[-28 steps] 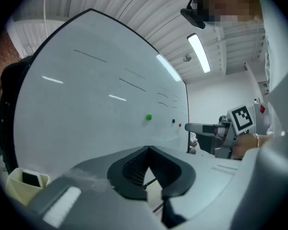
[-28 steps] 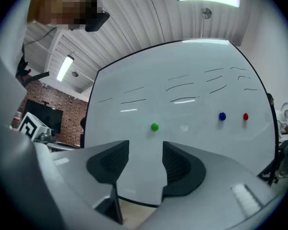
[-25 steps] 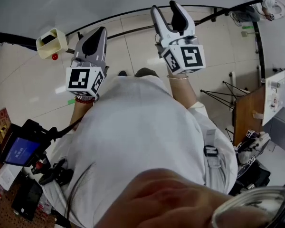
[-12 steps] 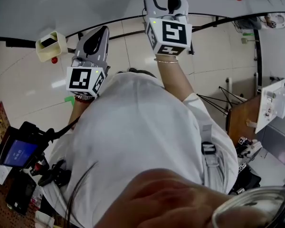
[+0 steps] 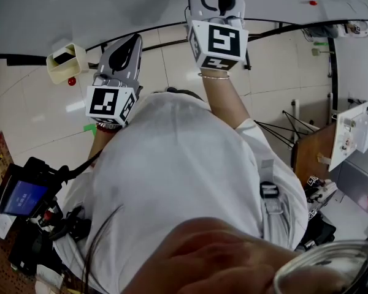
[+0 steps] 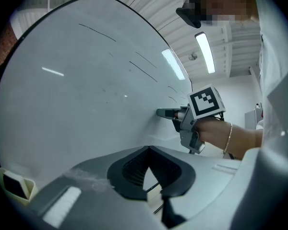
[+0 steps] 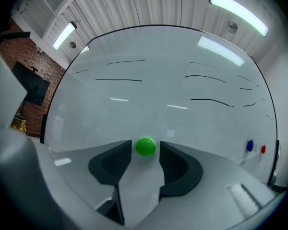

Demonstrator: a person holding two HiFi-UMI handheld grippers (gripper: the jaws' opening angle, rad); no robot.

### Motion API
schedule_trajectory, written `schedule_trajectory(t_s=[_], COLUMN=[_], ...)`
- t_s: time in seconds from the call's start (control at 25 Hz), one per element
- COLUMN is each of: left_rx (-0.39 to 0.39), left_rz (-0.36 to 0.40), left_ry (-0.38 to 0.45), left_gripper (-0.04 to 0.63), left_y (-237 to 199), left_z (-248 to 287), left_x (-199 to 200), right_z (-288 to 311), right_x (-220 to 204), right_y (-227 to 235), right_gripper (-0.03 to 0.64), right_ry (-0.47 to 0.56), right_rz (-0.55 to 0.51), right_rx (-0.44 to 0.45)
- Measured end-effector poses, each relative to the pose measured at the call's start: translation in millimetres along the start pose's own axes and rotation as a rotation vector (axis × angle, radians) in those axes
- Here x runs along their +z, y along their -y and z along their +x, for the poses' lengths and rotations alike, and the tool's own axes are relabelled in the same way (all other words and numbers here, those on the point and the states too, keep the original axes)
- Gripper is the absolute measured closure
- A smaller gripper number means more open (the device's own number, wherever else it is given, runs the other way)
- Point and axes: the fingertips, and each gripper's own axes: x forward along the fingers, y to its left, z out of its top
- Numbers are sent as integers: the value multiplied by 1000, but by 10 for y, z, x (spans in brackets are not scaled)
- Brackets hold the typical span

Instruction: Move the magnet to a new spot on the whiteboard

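One green magnet (image 7: pixel 145 146) sits on the whiteboard (image 7: pixel 158 90) between the parted jaws of the right gripper (image 7: pixel 145 152), unclamped, fitting pre-grab or just-released; the left gripper (image 6: pixel 148 150) has its jaws together, empty.

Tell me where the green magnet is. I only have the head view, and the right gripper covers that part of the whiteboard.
Observer: The right gripper view shows the green magnet on the whiteboard, between the jaws of the right gripper, near their tips.
Operator: Clamped?
Observer: No. The jaws are apart, and a sliver of board shows on each side of the magnet.
Operator: Is the left gripper carrying anything?
Observer: No. The left gripper view shows the left gripper with its jaws together and nothing between them.
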Motion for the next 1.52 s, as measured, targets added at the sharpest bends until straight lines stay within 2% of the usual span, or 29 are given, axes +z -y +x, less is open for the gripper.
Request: schedule_trajectory(t_s=[0.16,0.36,0.76,1.04,1.4,1.52], left_rx=[9,-11,-13,14,-9,8], left_rz=[-7,5,-8,-10,2,5], left_ry=[6,-2,3,9,25,18], left_gripper=[589,589,589,589,589,589], left_y=[-17,27,41,-24,24,-51], left_z=[6,39,39,2,-16,-32], left_x=[17,19,18,6,67,57], right_z=[-19,-58,-88,-110,-440,-584], right_x=[22,64,89,83,106,91], right_y=[32,17,40,1,183,280], right_gripper=[445,489,491,491,491,491], right_ry=[0,9,15,16,57,71], right_rz=[-22,-40,-49,-70,-10,-3], right_rx=[-16,-19,4,11,22,3])
